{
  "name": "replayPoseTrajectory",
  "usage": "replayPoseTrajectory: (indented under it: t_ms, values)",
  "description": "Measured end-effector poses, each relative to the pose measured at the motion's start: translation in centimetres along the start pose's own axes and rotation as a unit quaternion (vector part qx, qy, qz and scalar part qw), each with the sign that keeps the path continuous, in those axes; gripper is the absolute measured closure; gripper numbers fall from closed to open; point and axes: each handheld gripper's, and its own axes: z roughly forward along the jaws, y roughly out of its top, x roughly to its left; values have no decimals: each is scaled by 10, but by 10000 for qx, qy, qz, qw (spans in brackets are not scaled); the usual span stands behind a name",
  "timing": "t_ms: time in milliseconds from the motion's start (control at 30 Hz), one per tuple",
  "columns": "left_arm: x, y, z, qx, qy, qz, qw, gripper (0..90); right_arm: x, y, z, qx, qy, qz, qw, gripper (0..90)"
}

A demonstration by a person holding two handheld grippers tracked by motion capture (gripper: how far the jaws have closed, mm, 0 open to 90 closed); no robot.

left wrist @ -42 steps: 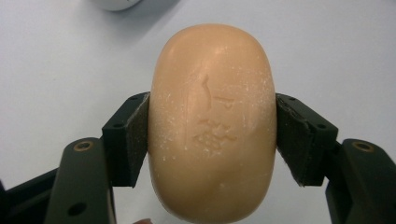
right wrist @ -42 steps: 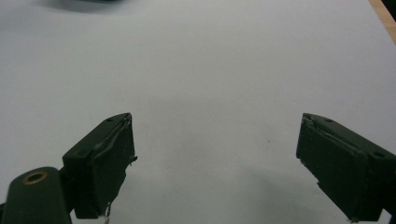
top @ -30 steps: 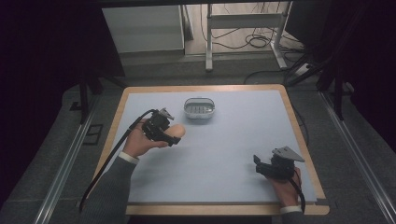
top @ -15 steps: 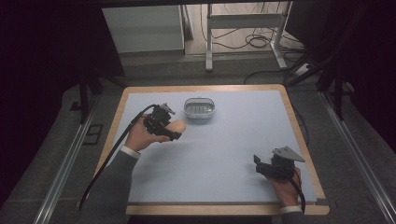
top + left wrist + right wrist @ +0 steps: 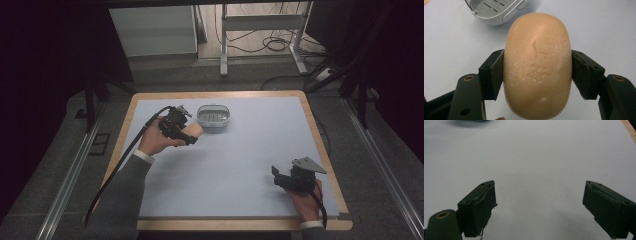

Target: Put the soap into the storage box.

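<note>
Peach soap bar clamped between left gripper jaws, above pale surface; stamped characters on top, unreadable. Grey slotted soap dish just beyond, nothing between. Right gripper jaws wide open, holding nothing, near surface's right corner.

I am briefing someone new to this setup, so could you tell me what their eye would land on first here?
Most striking is the tan bar of soap clamped between the jaws of the left gripper, held above the pale blue table. Just beyond it, near the table's far edge, sits a small grey soap dish. The right gripper rests near the front right corner, its jaws wide apart with nothing between them.
</note>
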Motion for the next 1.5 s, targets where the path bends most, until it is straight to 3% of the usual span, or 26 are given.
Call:
replayPoseTrajectory:
  t_ms: [167, 333, 933, 1100, 1267, 1500]
  values:
    - [5, 3, 1, -69, -62, -59, 9999, 326, 0, 0, 0, -1, -4, 9, 10000, 116]
    - [5, 7, 1, 14, 46, -4, 10000, 325, 0, 0, 0, 10, 4, 3, 10000, 116]
    - [8, 35, 5, -26, -10, 102, 9999, 325, 0, 0, 0, 22, 18, 18, 10000, 116]
    - [15, 39, 11, -65, -116, 3, 9999, 325, 0, 0, 0, 17, 17, 14, 10000, 116]
    - [22, 44, 18, 74, 79, -43, 9999, 325, 0, 0, 0, 20, 14, 7, 10000, 116]
    - [25, 55, 26, 73, -12, 34, 10000, 325, 0, 0, 1, 27, 2, -8, 10000, 116]
